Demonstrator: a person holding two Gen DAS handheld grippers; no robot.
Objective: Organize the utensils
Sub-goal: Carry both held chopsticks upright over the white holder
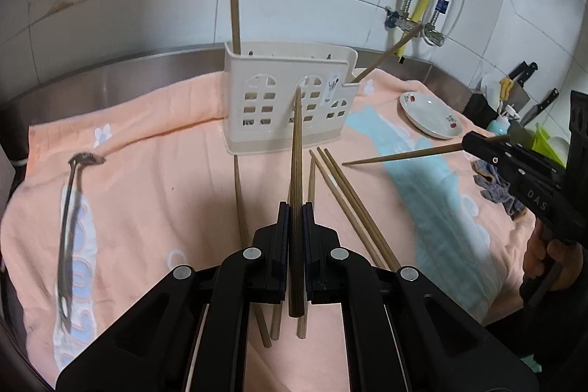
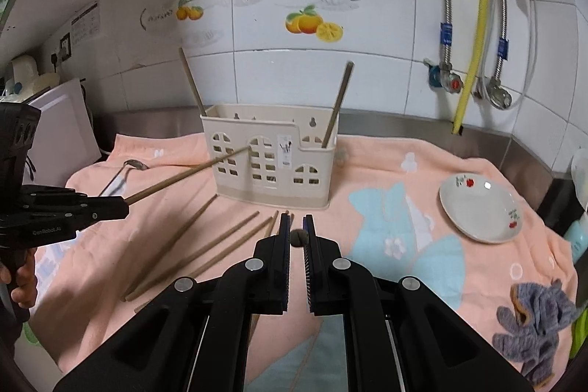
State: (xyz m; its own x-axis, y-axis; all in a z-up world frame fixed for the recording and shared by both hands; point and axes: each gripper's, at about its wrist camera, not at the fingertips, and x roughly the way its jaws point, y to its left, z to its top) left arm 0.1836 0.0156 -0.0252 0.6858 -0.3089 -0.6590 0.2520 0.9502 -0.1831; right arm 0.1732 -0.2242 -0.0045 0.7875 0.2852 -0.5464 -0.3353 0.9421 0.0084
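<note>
The holder (image 1: 290, 98), a cream plastic caddy with arched window cut-outs, stood upright on the towel (image 1: 154, 193) near the steel backsplash. Two wooden chopsticks stood in it: one upright at its left end (image 1: 234, 2), one leaning out of its right compartment (image 1: 389, 52).

The left gripper (image 1: 296, 212) was clamped on a brown wooden chopstick (image 1: 296, 171), tip pointing toward the holder's front. The right gripper (image 2: 296, 226) had its jaws nearly together on another chopstick (image 1: 404, 155), seen end-on between its pads in its own view and level above the towel in the left view.

Several loose chopsticks (image 2: 205, 245) lay fanned on the towel in front of the holder. A metal spoon (image 1: 70, 219) lay at the towel's left side.

The towel was peach terry with blue and white patterns. A white floral-print plate (image 2: 479, 208) sat to the holder's right; a grey knitted cloth (image 2: 533, 322) lay near the towel's right edge.
</note>
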